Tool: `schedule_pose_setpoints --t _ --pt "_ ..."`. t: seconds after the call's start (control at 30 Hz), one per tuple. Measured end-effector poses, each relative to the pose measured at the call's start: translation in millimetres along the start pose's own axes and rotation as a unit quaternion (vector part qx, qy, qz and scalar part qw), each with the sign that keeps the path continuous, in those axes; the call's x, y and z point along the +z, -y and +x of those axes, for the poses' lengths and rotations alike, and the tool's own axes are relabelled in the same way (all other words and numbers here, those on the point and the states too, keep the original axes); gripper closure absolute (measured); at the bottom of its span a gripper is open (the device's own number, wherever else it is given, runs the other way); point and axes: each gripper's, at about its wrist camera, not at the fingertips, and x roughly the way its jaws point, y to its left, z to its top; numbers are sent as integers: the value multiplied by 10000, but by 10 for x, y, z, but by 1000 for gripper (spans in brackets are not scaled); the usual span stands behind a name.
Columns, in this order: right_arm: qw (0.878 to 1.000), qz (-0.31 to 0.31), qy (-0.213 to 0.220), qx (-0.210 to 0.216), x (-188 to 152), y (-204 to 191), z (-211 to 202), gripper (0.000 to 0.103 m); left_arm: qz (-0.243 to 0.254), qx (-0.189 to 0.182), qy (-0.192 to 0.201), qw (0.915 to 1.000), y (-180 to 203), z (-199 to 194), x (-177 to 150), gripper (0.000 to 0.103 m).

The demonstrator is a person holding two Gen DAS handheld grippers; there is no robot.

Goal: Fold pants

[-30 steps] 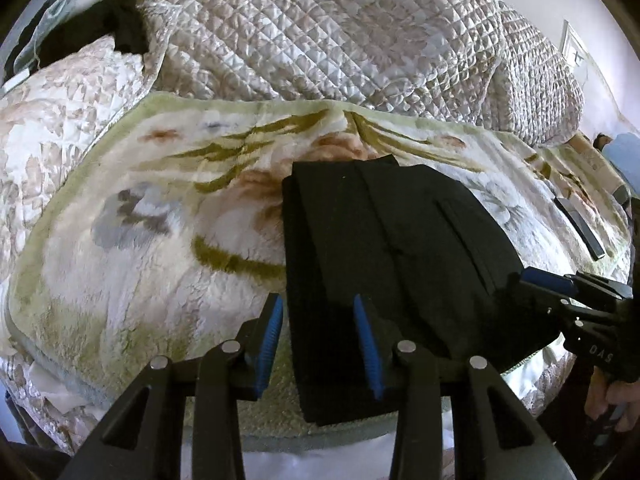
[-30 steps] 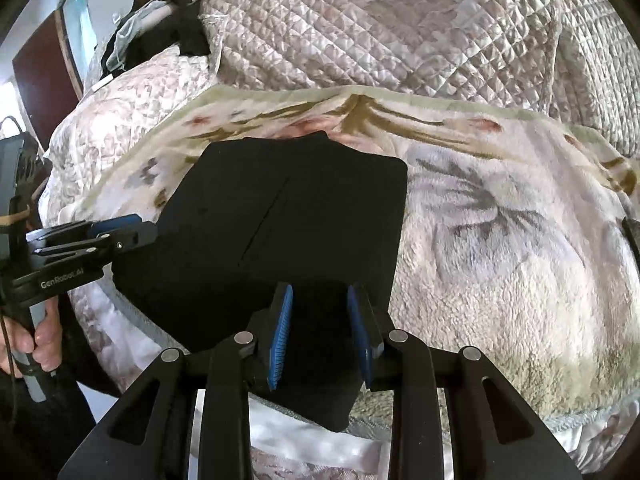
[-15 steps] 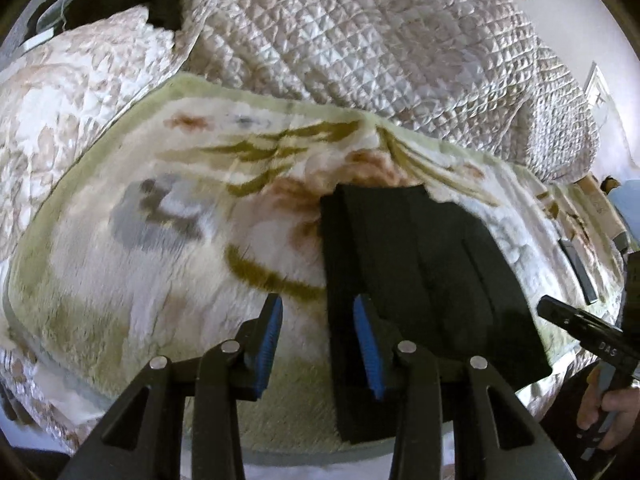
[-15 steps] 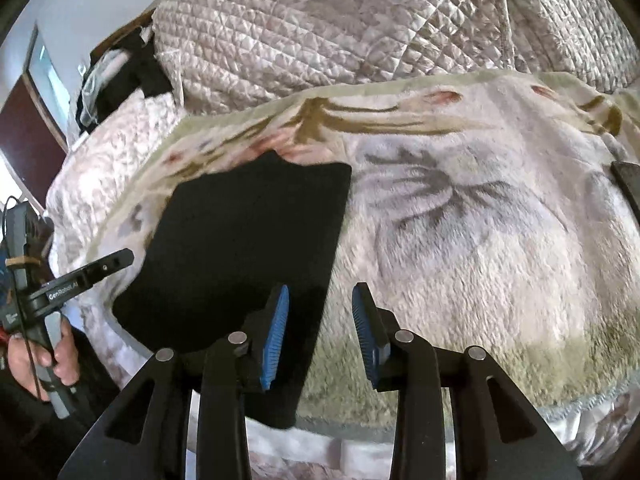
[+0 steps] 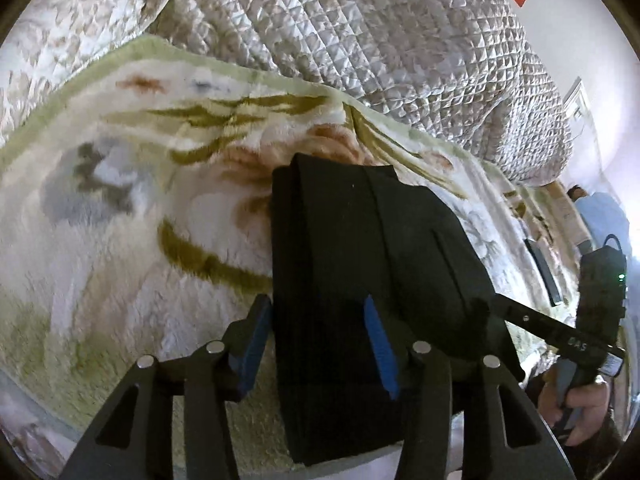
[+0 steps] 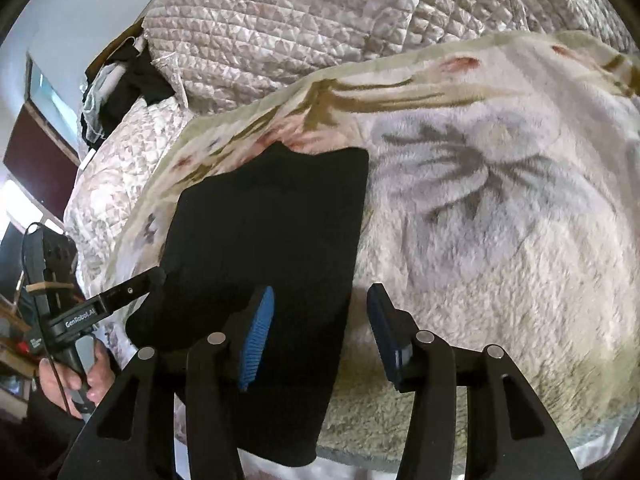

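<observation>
The pants' [image 6: 264, 248] near edge is hidden behind the right hand-held gripper [image 6: 320, 336].

One folded pair of black pants [image 5: 372, 280], one floral blanket [image 5: 120, 240], two claws.

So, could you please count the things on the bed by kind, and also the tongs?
Folded black pants: 1
Fluffy floral blanket: 1
Quilted satin bedspread: 1
Flat dark rectangular object near the blanket's right edge: 1
Tongs: 2, left tongs and right tongs, both open
Total: 6
</observation>
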Motion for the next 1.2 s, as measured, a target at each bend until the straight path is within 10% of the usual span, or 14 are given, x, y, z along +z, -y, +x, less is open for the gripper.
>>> schedule_pose_setpoints --t 0.37,1.2 --pt "9998 118 68 155 128 14 196 53 -268 -217 48 9994 -68 228 168 42" --pt "9981 -231 464 334 165 -332 -74 87 166 57 273 9995 201 -77 171 79"
